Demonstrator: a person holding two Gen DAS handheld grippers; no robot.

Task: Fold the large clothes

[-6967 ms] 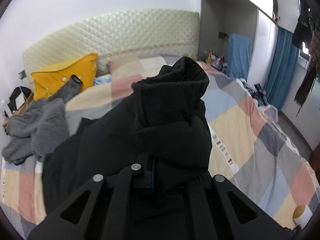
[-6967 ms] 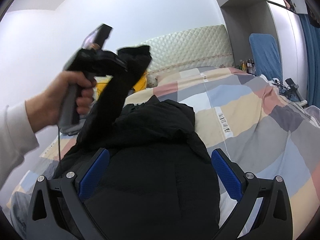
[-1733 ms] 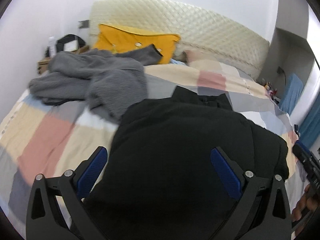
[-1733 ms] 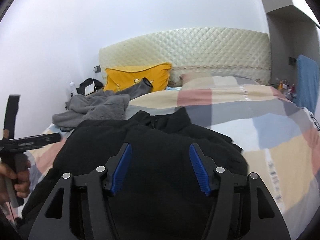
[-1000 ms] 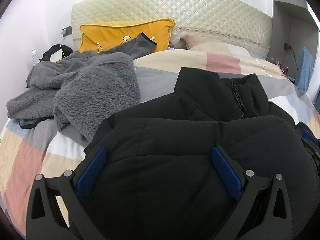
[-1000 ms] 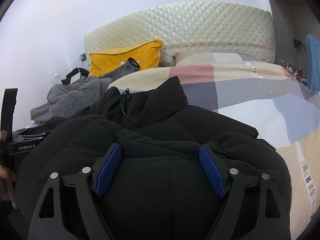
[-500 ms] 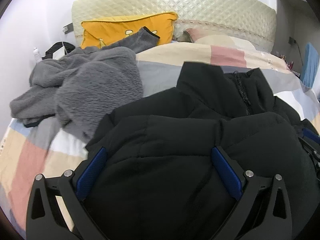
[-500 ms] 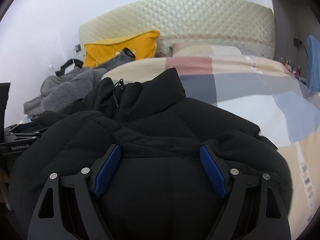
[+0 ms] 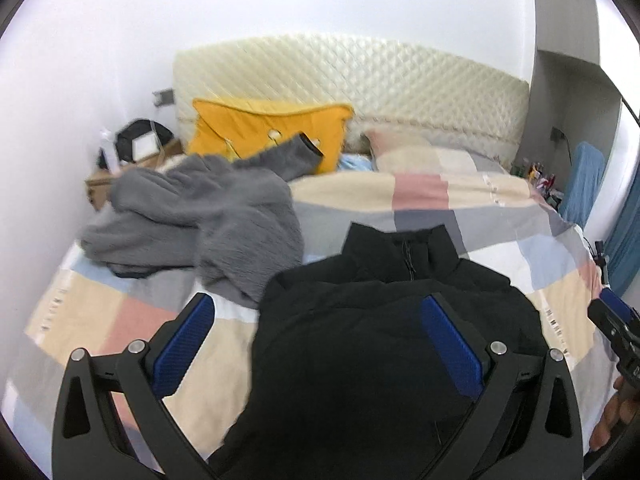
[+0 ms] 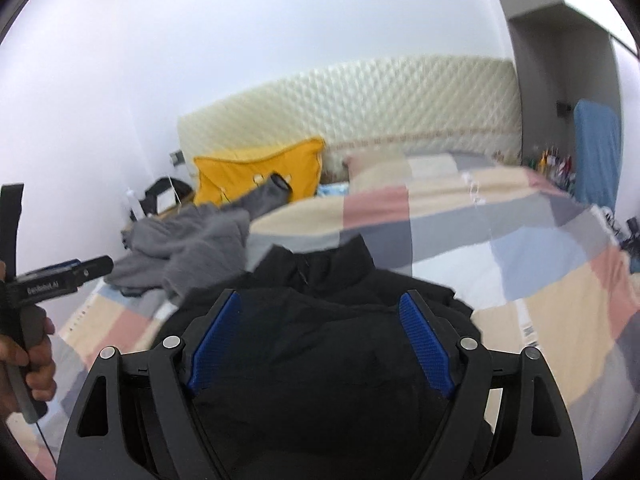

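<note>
A black padded jacket (image 9: 360,344) lies folded into a compact bundle on the checked bedspread (image 9: 440,196), its collar toward the headboard. It also shows in the right wrist view (image 10: 320,360). My left gripper (image 9: 316,340) is open and empty, held above the jacket's left part. My right gripper (image 10: 320,344) is open and empty, held above the jacket's middle. The left gripper body shows at the left edge of the right wrist view (image 10: 60,280); the right gripper body shows at the right edge of the left wrist view (image 9: 616,320).
A heap of grey fleece clothes (image 9: 200,216) lies left of the jacket. A yellow pillow (image 9: 264,128) leans on the quilted cream headboard (image 9: 360,80). A bedside stand with clutter (image 9: 132,152) is at far left. Blue fabric (image 10: 596,152) hangs at right.
Both grippers have lifted up and back from the jacket, so more of the bed and wall shows. The jacket stays folded on the bed. Seven seconds ago the left gripper held a sleeve up.
</note>
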